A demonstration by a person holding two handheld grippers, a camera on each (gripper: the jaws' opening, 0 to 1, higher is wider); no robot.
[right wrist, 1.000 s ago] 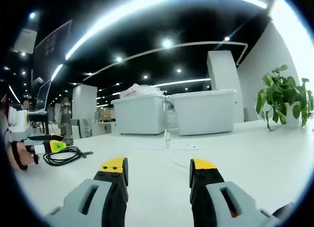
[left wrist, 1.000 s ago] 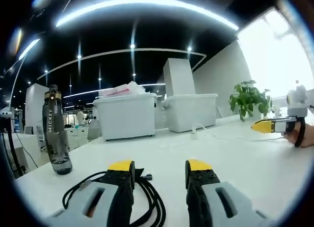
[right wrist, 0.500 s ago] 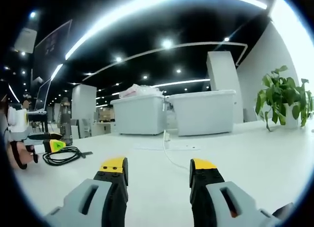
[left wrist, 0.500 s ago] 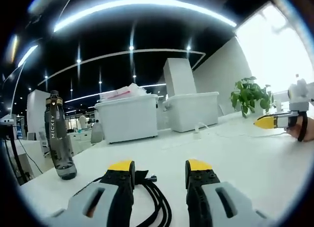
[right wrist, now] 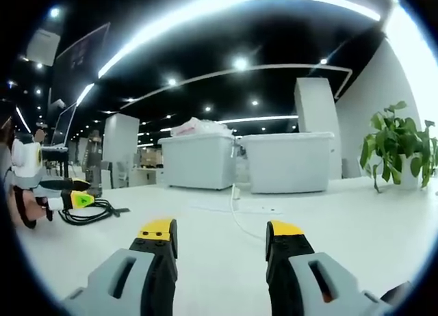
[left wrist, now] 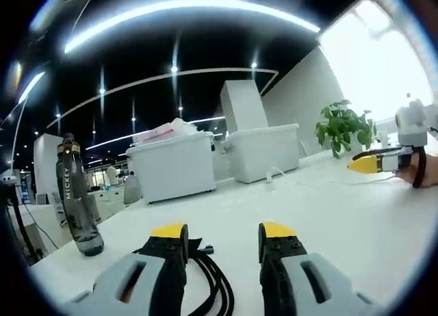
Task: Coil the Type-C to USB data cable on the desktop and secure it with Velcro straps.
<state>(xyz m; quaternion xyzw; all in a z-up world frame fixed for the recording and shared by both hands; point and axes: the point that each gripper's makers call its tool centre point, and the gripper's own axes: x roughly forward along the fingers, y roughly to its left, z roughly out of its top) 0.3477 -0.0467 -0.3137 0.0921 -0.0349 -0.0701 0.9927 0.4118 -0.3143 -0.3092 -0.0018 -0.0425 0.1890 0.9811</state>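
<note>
A black data cable (left wrist: 213,283) lies loosely coiled on the white desktop (left wrist: 328,220), running under my left jaw and into the gap between the jaws, with one plug end (left wrist: 206,248) pointing forward. My left gripper (left wrist: 223,232) stands open low over it, holding nothing. In the right gripper view the same cable (right wrist: 90,211) lies far left, with the left gripper (right wrist: 71,193) open at its edge. My right gripper (right wrist: 220,230) is open over bare desk. It also shows in the left gripper view as the right gripper (left wrist: 370,163), held in a hand (left wrist: 426,176).
A dark water bottle (left wrist: 76,201) stands at the left. Two white lidded bins (left wrist: 174,167) (left wrist: 263,152) sit at the back, and a thin white cable (right wrist: 236,208) trails from them. A potted plant (left wrist: 340,128) stands at the far right.
Both views have shifted slightly with the hands. The cable lies in the same place under the left gripper, and both grippers stay open.
</note>
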